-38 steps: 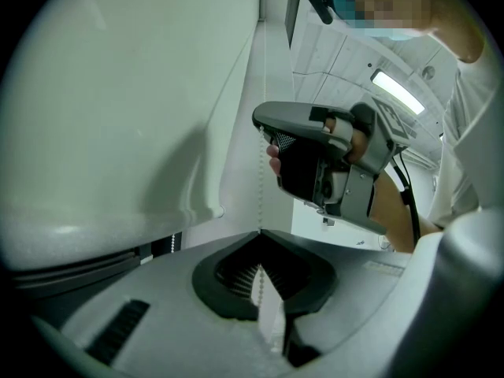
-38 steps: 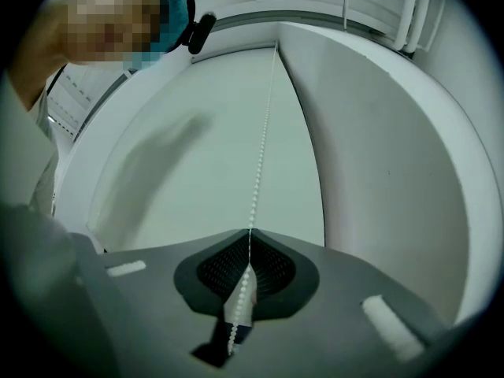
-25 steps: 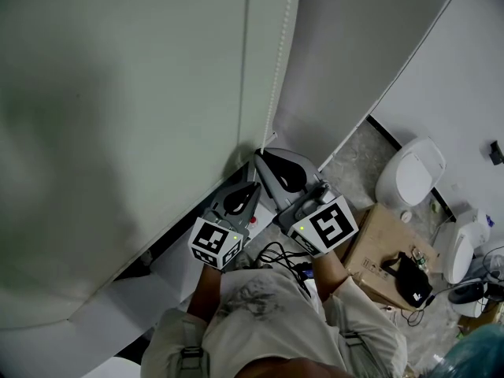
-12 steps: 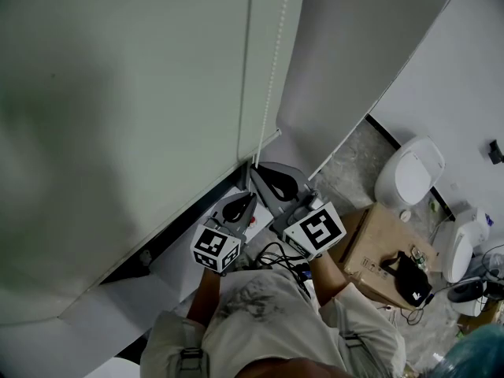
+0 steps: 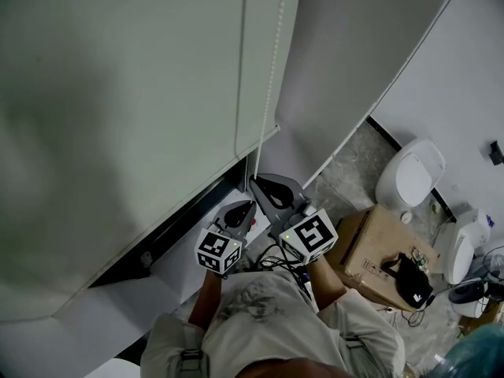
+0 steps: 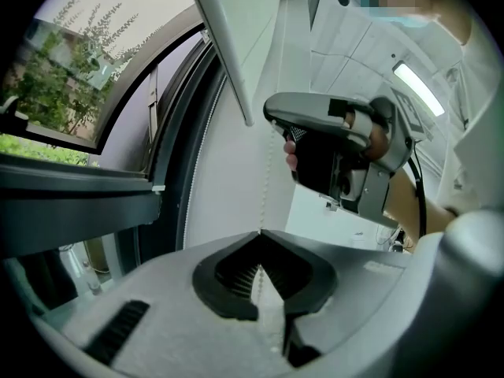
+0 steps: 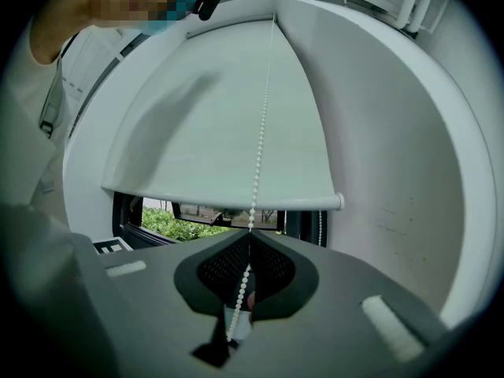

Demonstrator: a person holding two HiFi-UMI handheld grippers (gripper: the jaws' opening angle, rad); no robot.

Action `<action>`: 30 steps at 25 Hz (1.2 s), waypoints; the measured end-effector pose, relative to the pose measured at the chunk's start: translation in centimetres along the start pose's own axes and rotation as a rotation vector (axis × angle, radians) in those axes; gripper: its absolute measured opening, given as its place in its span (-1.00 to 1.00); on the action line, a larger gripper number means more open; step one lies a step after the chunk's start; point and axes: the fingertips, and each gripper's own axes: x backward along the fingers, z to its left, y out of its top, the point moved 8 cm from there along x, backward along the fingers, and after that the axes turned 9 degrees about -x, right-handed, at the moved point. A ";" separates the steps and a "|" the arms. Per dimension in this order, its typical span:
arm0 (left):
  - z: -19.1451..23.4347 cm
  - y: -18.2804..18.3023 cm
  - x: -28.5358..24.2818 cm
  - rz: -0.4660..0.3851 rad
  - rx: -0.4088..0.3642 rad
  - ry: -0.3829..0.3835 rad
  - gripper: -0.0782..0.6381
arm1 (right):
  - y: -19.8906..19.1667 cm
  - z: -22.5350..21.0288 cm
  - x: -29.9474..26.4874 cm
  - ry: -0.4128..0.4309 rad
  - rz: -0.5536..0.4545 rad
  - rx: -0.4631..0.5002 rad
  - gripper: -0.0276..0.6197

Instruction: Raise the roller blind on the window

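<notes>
The pale roller blind (image 5: 118,93) hangs over the window, and its bottom bar (image 7: 220,197) sits a little above the sill. Down the blind's right side runs a white bead chain (image 5: 272,77). My left gripper (image 5: 252,205) is shut on this bead chain (image 6: 268,172), which passes between its closed jaws (image 6: 260,231). Just above and to the right, my right gripper (image 5: 255,181) is shut on the same chain (image 7: 260,132) at its tips (image 7: 250,231). In the left gripper view the right gripper (image 6: 339,152) shows close by.
Trees show through the open strip of window (image 7: 205,215) below the blind. A white sill (image 5: 177,270) runs beneath. On the floor to the right are a toilet (image 5: 409,176), a cardboard box (image 5: 374,246) bearing a black item (image 5: 409,280), and cables (image 5: 279,254).
Both grippers have come down together with the chain in them. The blind's bottom edge has risen a little, and the dark gap under it is wider.
</notes>
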 end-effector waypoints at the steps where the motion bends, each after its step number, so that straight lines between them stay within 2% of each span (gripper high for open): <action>1: -0.1 -0.3 -0.1 0.008 0.005 0.001 -0.75 | -0.3 0.0 0.1 -0.001 0.008 -0.004 -0.88; 5: -0.3 -1.0 0.0 0.016 0.024 0.005 -0.75 | -1.0 -0.1 0.4 0.005 0.014 -0.019 -0.88; 9: -0.5 -1.0 0.0 0.022 -0.001 -0.002 -0.74 | -0.9 0.0 0.4 0.008 0.018 -0.009 -0.88; 14: -0.1 0.6 0.4 0.009 -0.010 -0.003 -0.67 | -0.2 -0.1 0.0 0.023 0.011 -0.013 -0.88; 23: 0.7 7.1 3.3 -0.133 -0.030 0.022 -0.58 | -0.1 -0.1 -0.2 0.025 0.014 -0.019 -0.88; 26: 0.5 9.3 4.0 -0.180 -0.064 0.033 -0.57 | -0.4 -0.1 0.1 0.034 -0.001 -0.017 -0.88; 30: 0.4 12.8 4.4 -0.255 -0.149 0.030 -0.57 | -0.4 -0.3 0.1 0.028 0.001 -0.014 -0.88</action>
